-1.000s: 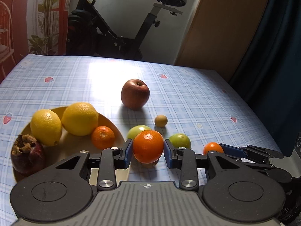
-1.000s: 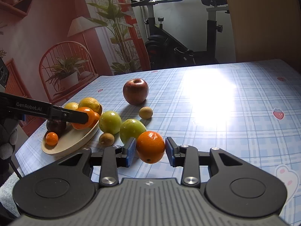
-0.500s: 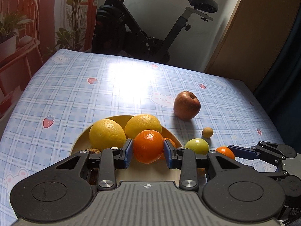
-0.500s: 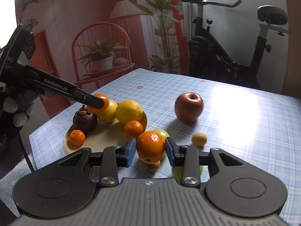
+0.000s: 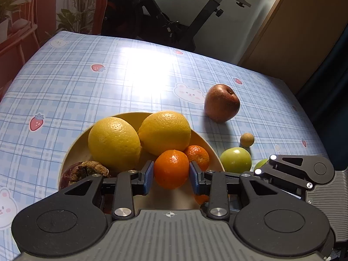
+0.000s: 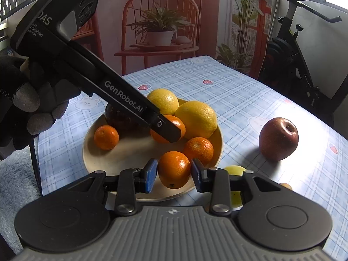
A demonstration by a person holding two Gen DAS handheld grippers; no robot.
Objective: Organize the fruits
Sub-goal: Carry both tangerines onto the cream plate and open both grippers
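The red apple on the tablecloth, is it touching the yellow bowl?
Apart. In the right wrist view, bare checked cloth shows between the red apple and the rim of the yellow bowl; the left wrist view shows the same gap.

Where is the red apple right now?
The red apple sits on the tablecloth, outside the yellow plate and off its right edge in both wrist views, beyond the small brown fruit and green fruit.

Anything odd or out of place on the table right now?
Nothing spilled or damaged. Both tools hold oranges, left and right, over the yellow plate. The red apple, green fruits and a small brown fruit sit off it.
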